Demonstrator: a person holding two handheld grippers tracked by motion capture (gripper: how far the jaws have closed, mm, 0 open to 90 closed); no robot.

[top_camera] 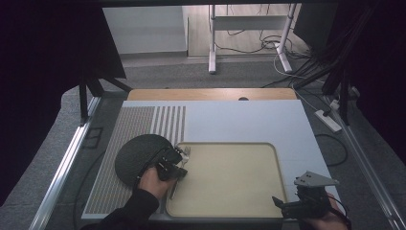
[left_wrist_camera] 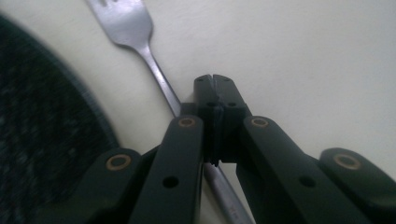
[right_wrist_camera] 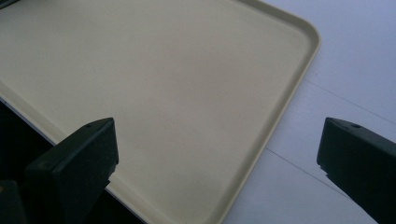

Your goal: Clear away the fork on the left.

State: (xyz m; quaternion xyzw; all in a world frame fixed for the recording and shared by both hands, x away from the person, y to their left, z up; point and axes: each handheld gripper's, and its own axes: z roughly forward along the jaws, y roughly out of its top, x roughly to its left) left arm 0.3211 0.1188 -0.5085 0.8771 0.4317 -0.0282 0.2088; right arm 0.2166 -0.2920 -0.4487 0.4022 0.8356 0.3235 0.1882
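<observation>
A: Where does the left gripper sit?

B: At the near left edge of the beige tray, held by the left hand. In the left gripper view its jaws are pressed together, tips meeting, with the handle of a metal fork passing just beside and beneath them; whether they pinch the handle cannot be told.

A: And the fork itself?

B: It lies on the tray's left side, tines pointing far, handle toward the near edge, close to a dark round mat that rests on the pale blue worktop left of the tray.

A: The right gripper?

B: Near the tray's near right corner, above the worktop. Its jaws stand wide apart with nothing between them, framing the tray's rim.
</observation>
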